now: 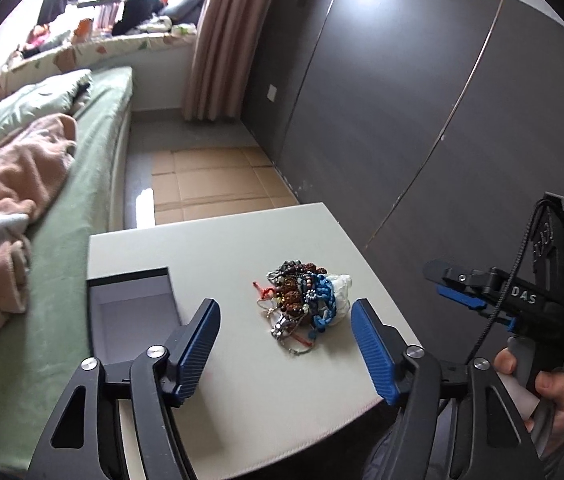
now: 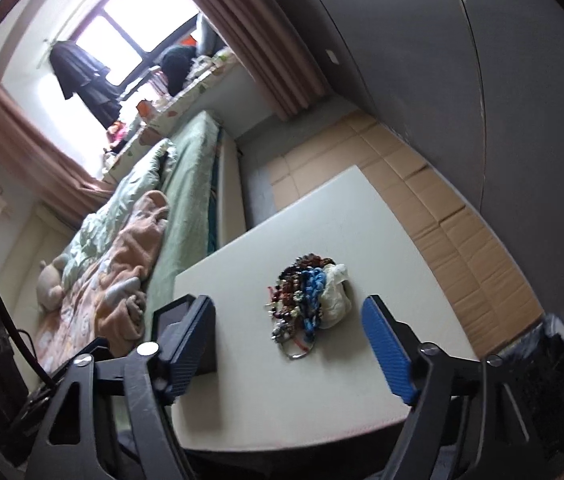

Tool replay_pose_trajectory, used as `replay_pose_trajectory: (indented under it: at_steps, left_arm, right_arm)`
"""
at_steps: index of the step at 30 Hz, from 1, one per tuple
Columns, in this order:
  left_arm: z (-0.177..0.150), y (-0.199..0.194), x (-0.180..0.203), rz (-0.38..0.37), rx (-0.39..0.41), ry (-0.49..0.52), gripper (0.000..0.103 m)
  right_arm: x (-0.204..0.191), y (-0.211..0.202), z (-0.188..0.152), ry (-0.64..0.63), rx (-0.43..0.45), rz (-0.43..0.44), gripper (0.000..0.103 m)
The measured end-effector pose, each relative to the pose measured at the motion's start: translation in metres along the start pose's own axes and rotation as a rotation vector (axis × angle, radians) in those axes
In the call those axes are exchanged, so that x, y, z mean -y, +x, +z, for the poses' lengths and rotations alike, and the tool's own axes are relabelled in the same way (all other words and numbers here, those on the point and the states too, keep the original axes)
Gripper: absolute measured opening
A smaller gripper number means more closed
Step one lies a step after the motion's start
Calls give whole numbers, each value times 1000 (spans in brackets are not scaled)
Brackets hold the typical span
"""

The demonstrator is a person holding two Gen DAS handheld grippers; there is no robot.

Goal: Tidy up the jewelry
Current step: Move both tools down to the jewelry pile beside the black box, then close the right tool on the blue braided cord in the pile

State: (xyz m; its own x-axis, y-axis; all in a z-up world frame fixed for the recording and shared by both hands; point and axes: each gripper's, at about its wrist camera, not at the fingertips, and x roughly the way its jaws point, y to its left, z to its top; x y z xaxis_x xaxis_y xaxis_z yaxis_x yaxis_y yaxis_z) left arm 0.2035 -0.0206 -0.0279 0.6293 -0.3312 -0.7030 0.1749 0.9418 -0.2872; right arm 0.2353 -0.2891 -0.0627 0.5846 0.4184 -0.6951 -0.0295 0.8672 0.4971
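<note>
A tangled pile of jewelry [image 1: 302, 304] with brown beads, a blue braided cord, red string and metal rings lies on a small white table [image 1: 242, 380], beside a white crumpled bag [image 1: 342, 292]. The pile also shows in the right wrist view [image 2: 302, 308]. An open black box [image 1: 130, 312] with a pale lining sits at the table's left edge. My left gripper [image 1: 284, 316] is open and empty, hovering above the table in front of the pile. My right gripper [image 2: 288, 316] is open and empty, above the table's near edge; it shows in the left wrist view [image 1: 454, 284] off the table's right side.
A bed [image 1: 82, 160] with green sheet and pink blanket runs along the left. Flattened cardboard [image 1: 214, 184] covers the floor beyond the table. A dark wardrobe wall [image 1: 402, 100] stands on the right. A black bag [image 2: 562, 380] sits low right.
</note>
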Motion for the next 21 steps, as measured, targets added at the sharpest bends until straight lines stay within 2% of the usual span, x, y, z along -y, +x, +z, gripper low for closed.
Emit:
replay_pose_trajectory:
  at_steps: [3, 5, 10, 16, 21]
  left_arm:
    - [8, 18, -3, -15, -38, -6, 64]
    - [15, 33, -5, -28, -69, -11, 62]
    - [25, 71, -15, -43, -158, -55, 44]
    - [30, 110, -24, -63, -243, -79, 42]
    - [23, 141, -34, -104, -299, -131, 31]
  right_arm:
    - [8, 18, 8, 34, -35, 1, 71]
    - [11, 31, 11, 54, -70, 6, 65]
    - [13, 58, 16, 70, -138, 10, 57]
    - [21, 87, 11, 86, -193, 23, 43]
    - [28, 105, 10, 89, -214, 28, 40]
